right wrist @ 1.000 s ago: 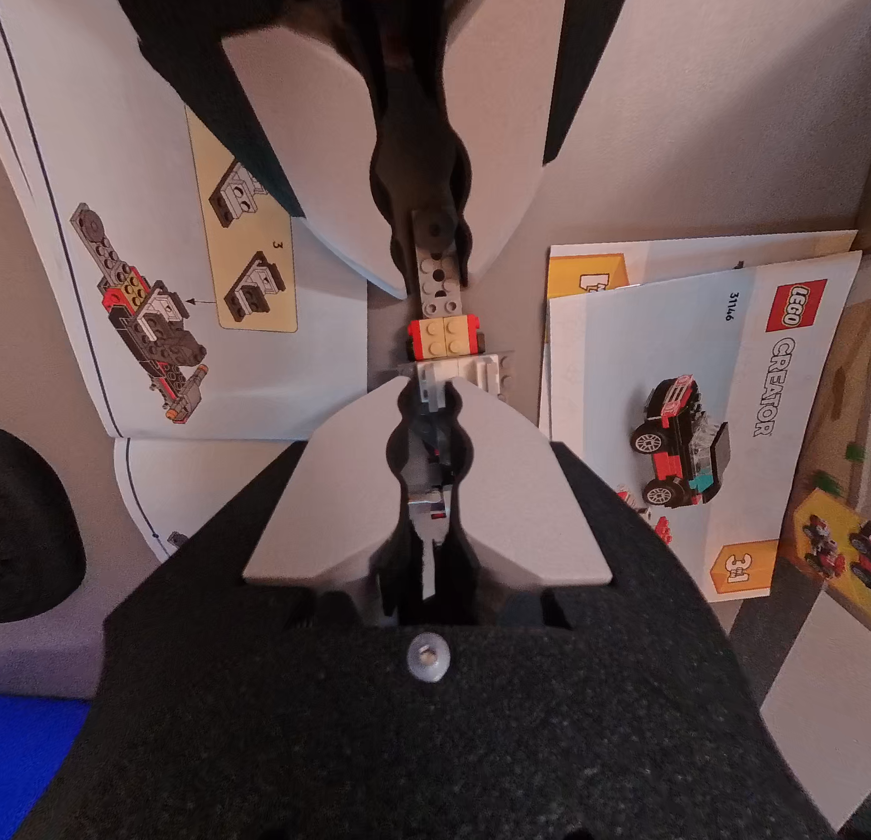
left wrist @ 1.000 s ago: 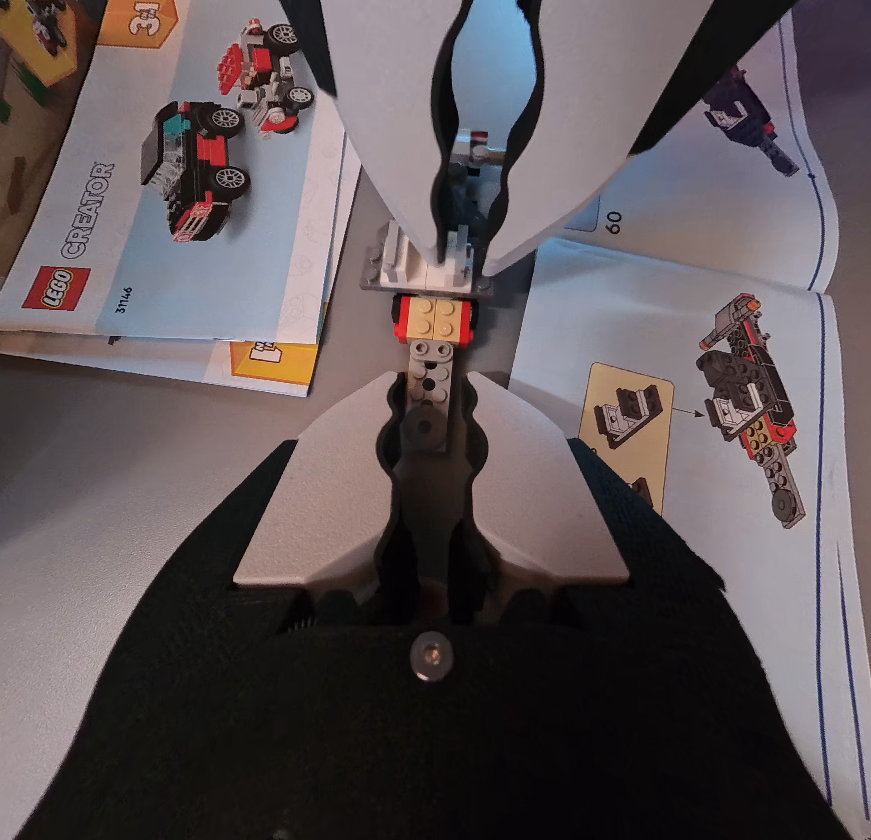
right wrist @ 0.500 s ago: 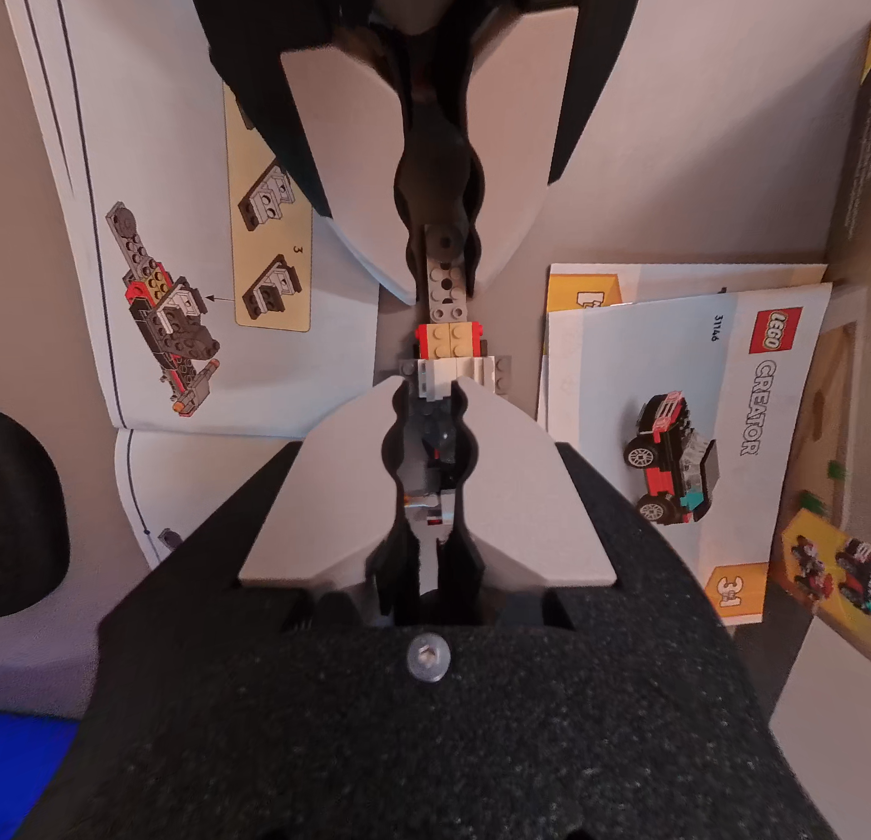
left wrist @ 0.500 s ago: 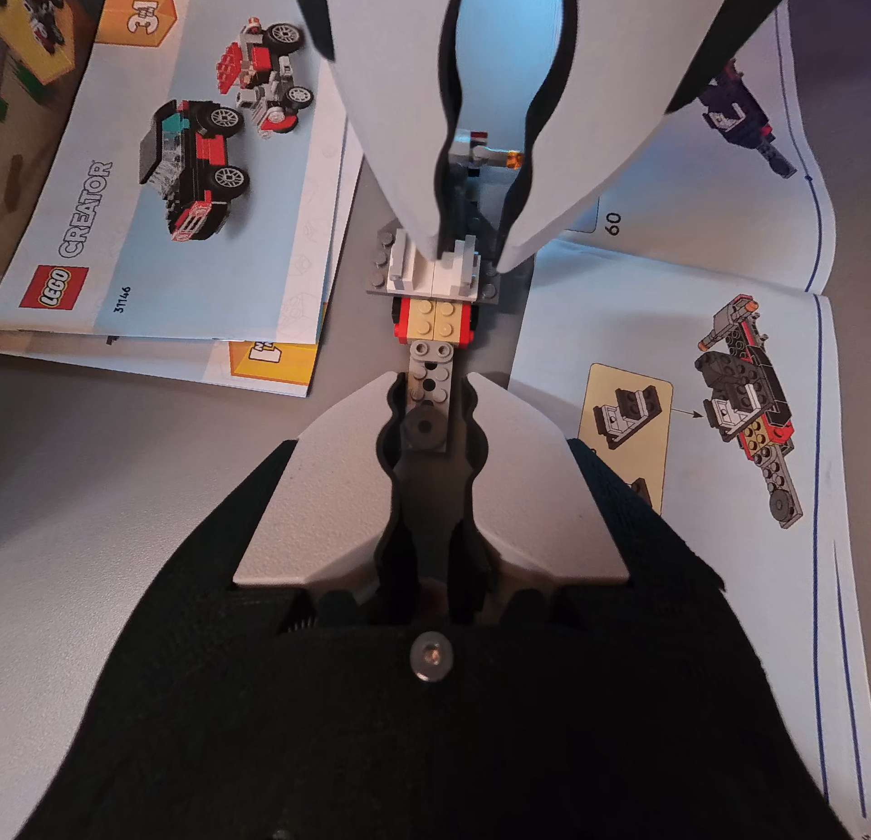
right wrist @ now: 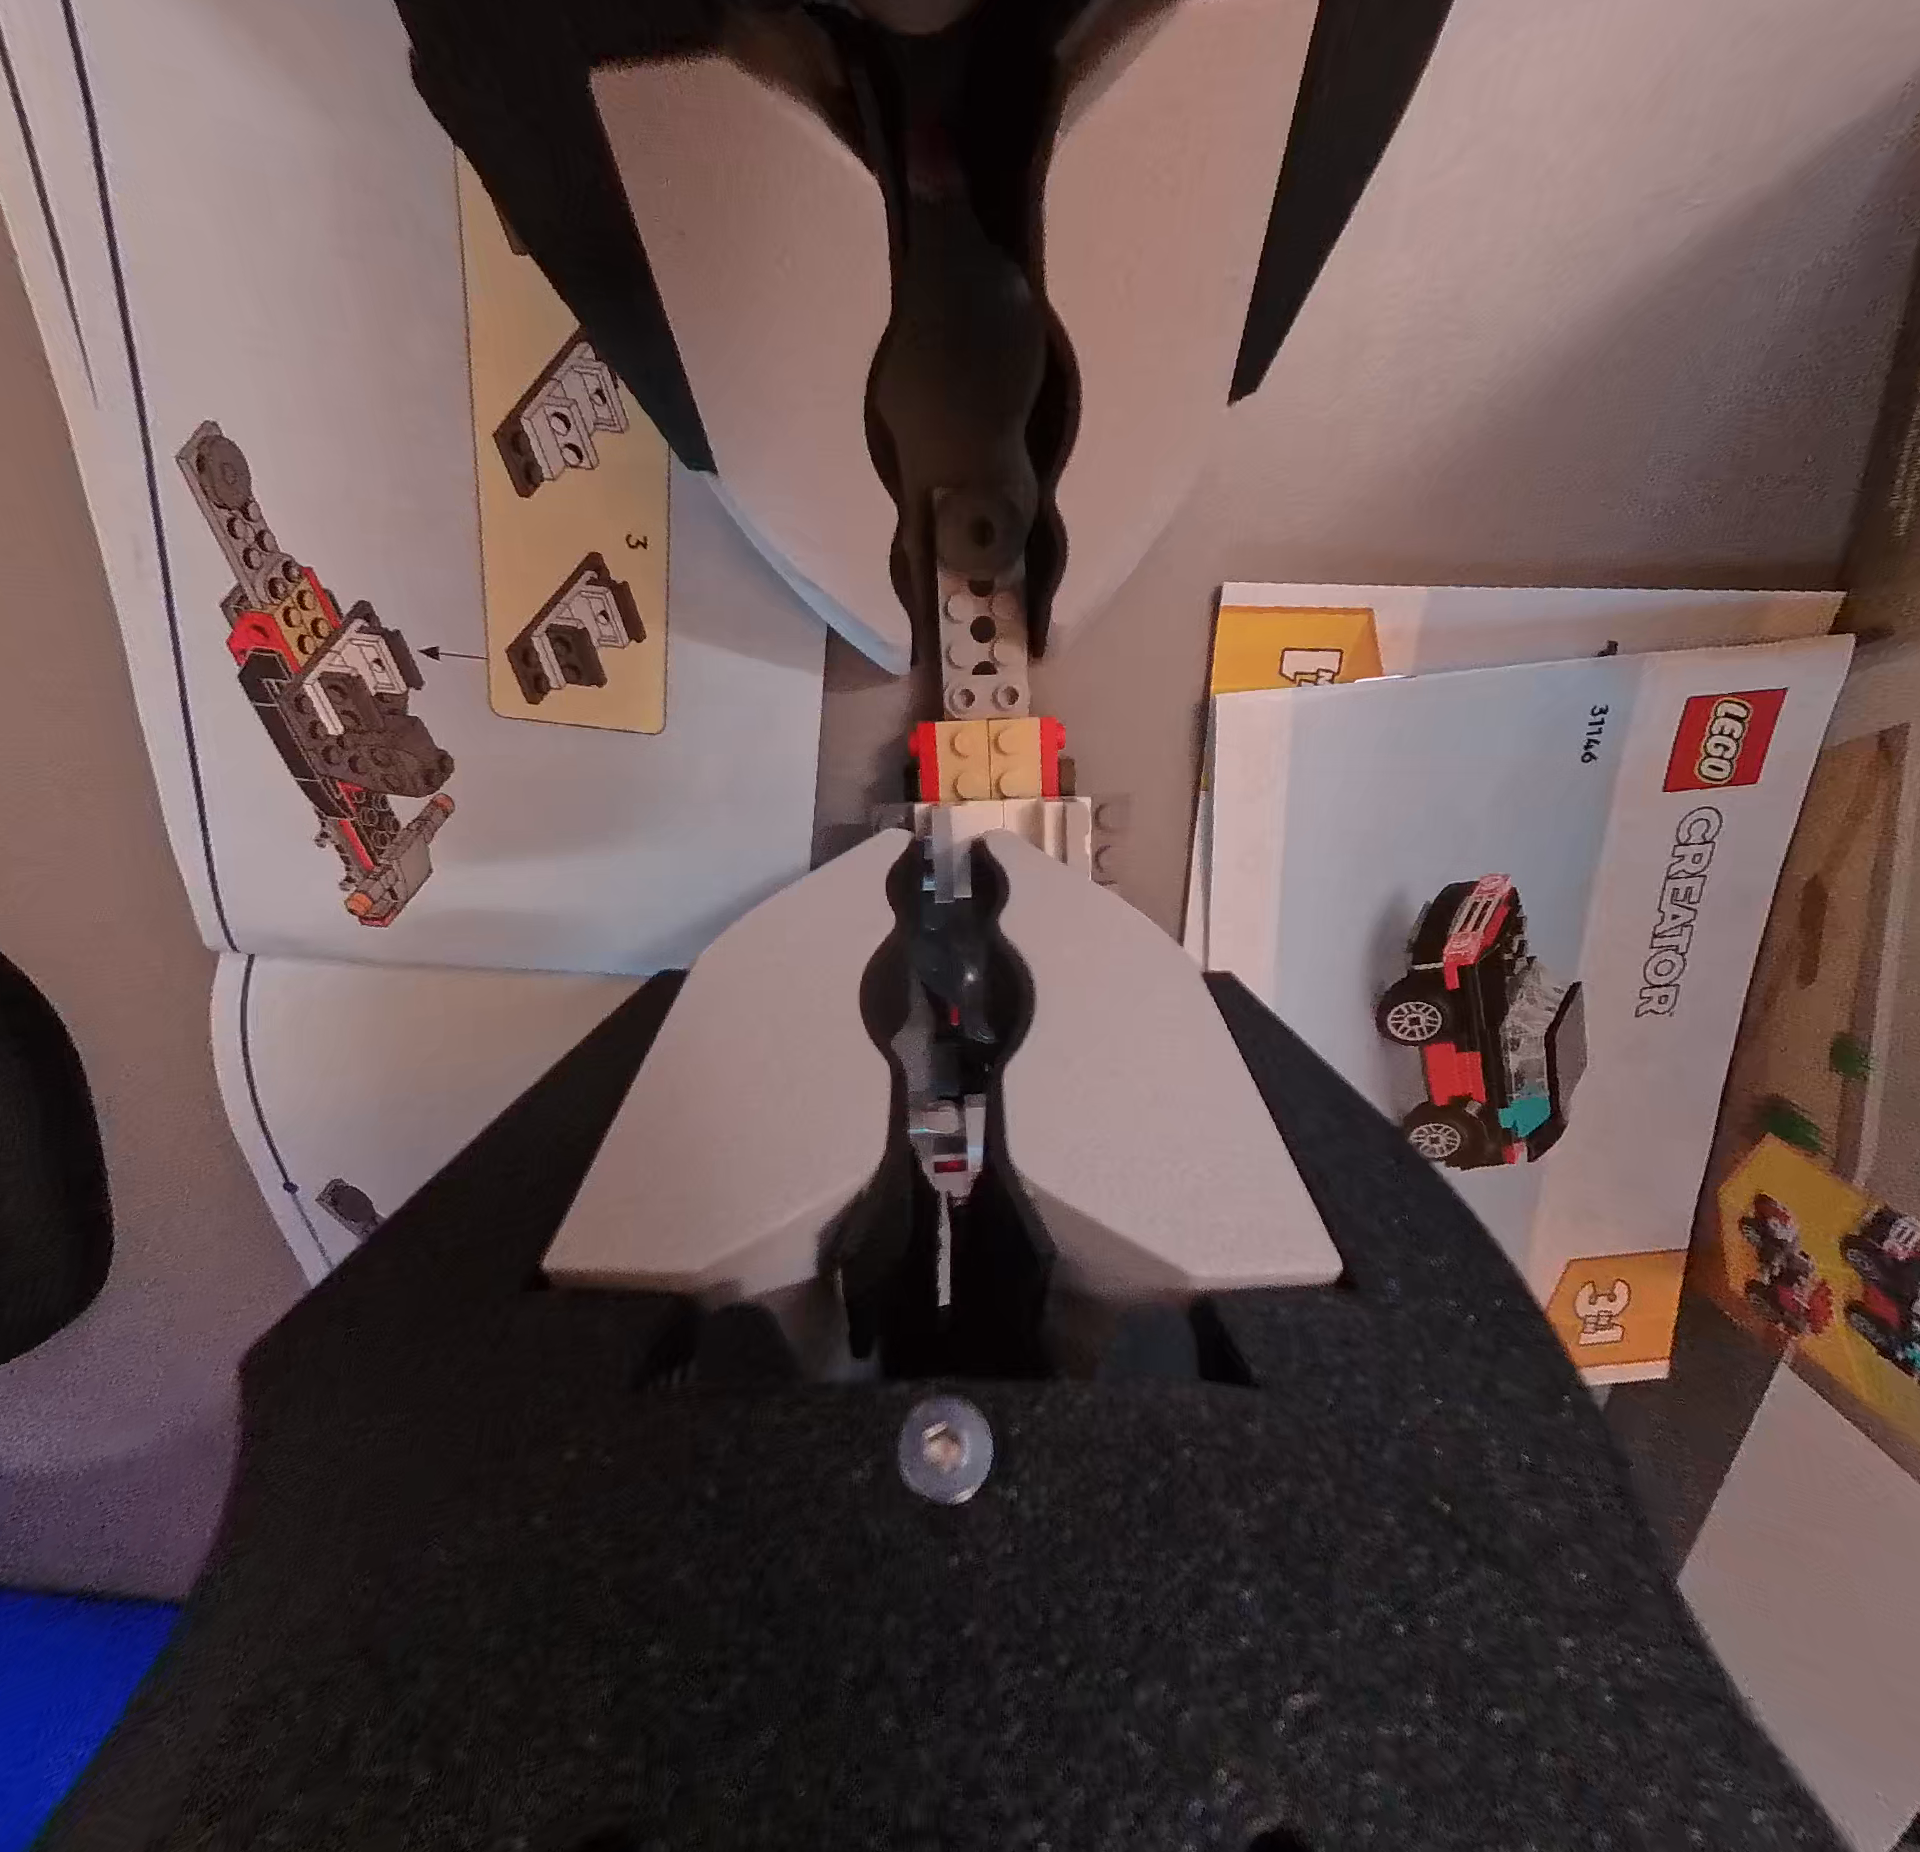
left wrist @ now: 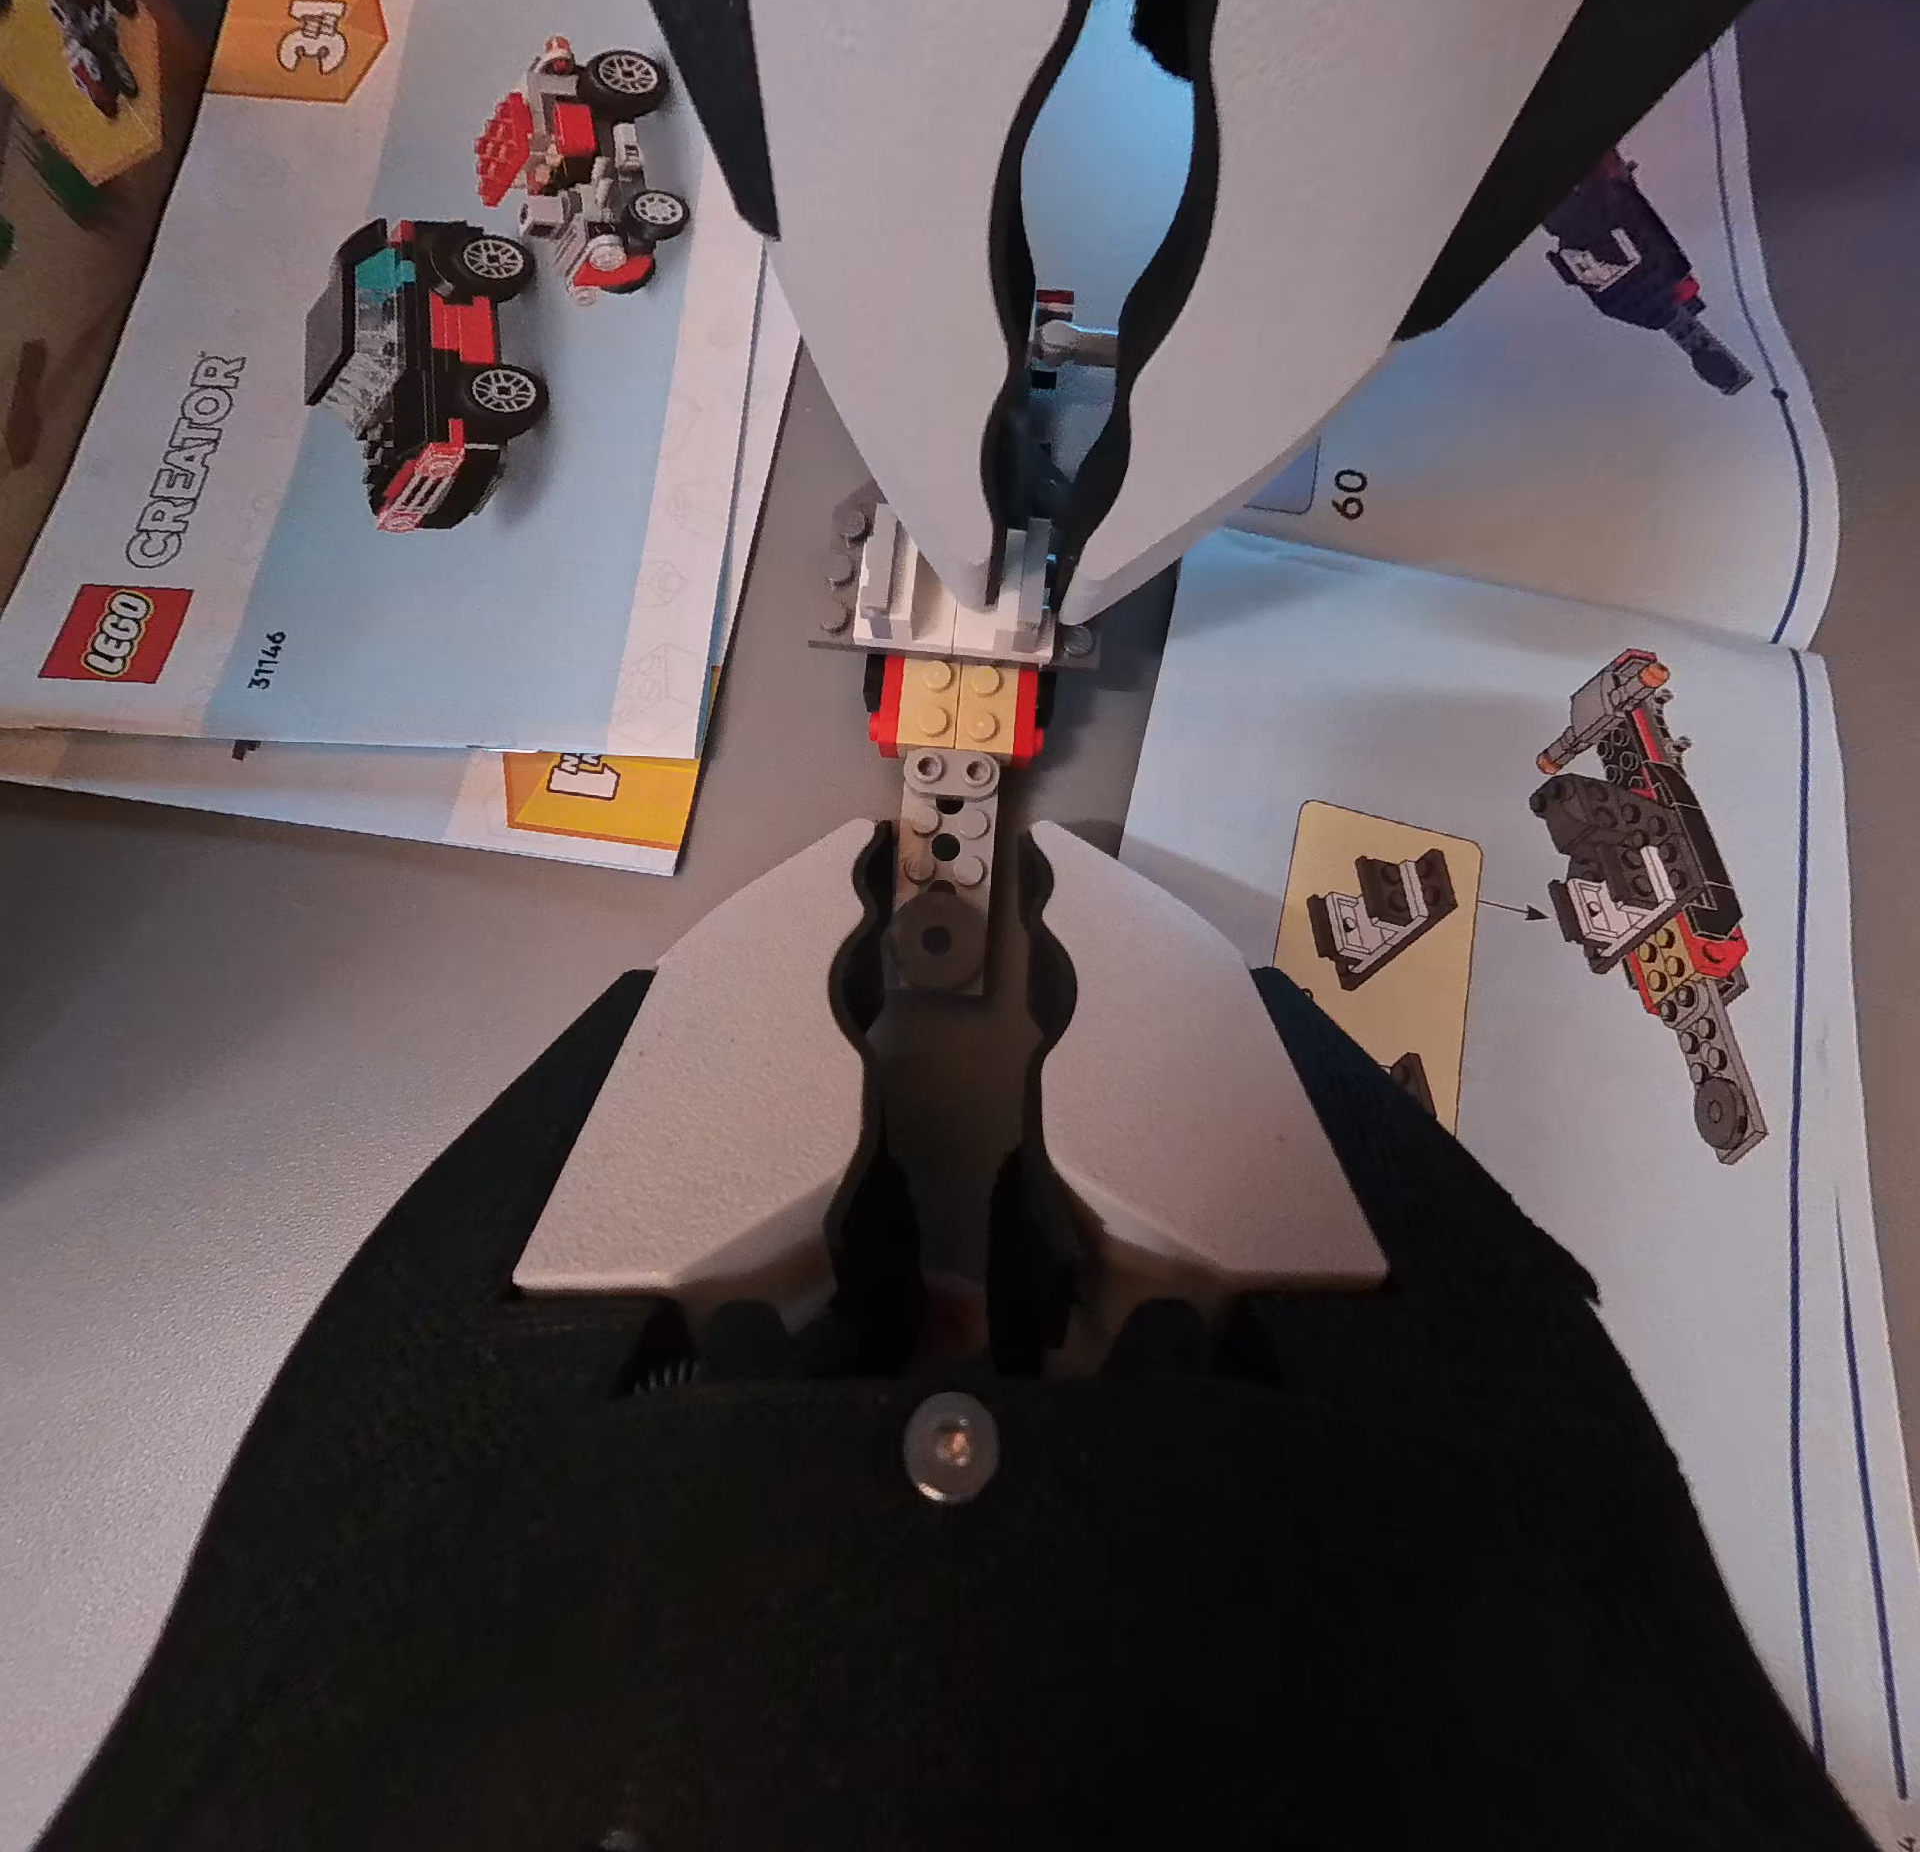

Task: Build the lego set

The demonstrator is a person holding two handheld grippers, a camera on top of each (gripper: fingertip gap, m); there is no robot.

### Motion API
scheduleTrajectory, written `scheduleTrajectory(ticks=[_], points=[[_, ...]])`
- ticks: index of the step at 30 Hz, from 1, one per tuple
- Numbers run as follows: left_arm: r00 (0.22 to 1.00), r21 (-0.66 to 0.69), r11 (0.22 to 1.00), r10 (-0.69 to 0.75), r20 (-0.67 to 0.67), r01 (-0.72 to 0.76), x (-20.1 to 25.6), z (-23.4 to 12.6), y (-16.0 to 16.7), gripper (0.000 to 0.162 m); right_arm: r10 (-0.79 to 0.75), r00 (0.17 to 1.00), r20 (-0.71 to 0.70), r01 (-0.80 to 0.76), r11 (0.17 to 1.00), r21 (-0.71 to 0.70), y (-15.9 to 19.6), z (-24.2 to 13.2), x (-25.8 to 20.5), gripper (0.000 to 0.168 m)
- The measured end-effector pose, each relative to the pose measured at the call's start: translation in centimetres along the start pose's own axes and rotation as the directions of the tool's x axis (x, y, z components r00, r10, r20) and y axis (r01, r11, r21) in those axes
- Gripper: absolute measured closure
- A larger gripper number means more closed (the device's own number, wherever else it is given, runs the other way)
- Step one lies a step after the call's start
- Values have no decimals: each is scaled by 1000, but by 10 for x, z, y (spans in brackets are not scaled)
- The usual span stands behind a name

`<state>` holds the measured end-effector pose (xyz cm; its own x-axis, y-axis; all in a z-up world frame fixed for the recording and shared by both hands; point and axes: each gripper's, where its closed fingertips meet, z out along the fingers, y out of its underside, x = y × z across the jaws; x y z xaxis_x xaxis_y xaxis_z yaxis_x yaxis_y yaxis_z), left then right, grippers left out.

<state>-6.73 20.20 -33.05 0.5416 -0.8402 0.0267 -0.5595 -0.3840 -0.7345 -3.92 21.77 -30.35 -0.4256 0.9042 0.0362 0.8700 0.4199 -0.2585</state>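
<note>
A small lego model [left wrist: 956,711] of tan, red, grey and white parts hangs between both grippers above the grey table. My left gripper [left wrist: 945,846] is shut on the model's long grey plate, next to its dark round tile. My right gripper [left wrist: 1023,587] comes in from the far side, its tips shut on the white bracket piece [left wrist: 914,607]. In the right wrist view my right gripper [right wrist: 940,852] hides most of the model's [right wrist: 987,758] black far end between its fingers. The left gripper [right wrist: 982,649] faces it from above.
An open instruction booklet [left wrist: 1558,867] lies right of the model and shows in the right wrist view [right wrist: 364,659]. Closed booklets [left wrist: 364,400] and a lego box [left wrist: 62,88] lie to the left. A black round object [right wrist: 42,1158] sits at the right view's left edge. My right fingertips sit around 5 cm from my left ones.
The right gripper shifted slightly over the white bracket, which tilted a little and is level again. The left gripper and the grey plate have stayed still.
</note>
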Motion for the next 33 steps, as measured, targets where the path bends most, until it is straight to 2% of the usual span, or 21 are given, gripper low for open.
scheduleTrajectory(ticks=[14, 21, 33], points=[[1000, 0, 1000, 1, 1, -1, 0, 0, 0, 139, 87, 996, 11, -87, 996, -8, 2, 0, 2, 160], [1000, 1, 1000, -1, -2, 1, 0, 0, 0, 139, 67, 998, 5, -67, 998, -22, 3, 0, 2, 160], [1000, 1, 1000, -4, -1, 4, 0, 0, 0, 140, 203, 979, 10, -202, 978, -48, 3, 1, 4, 161]])
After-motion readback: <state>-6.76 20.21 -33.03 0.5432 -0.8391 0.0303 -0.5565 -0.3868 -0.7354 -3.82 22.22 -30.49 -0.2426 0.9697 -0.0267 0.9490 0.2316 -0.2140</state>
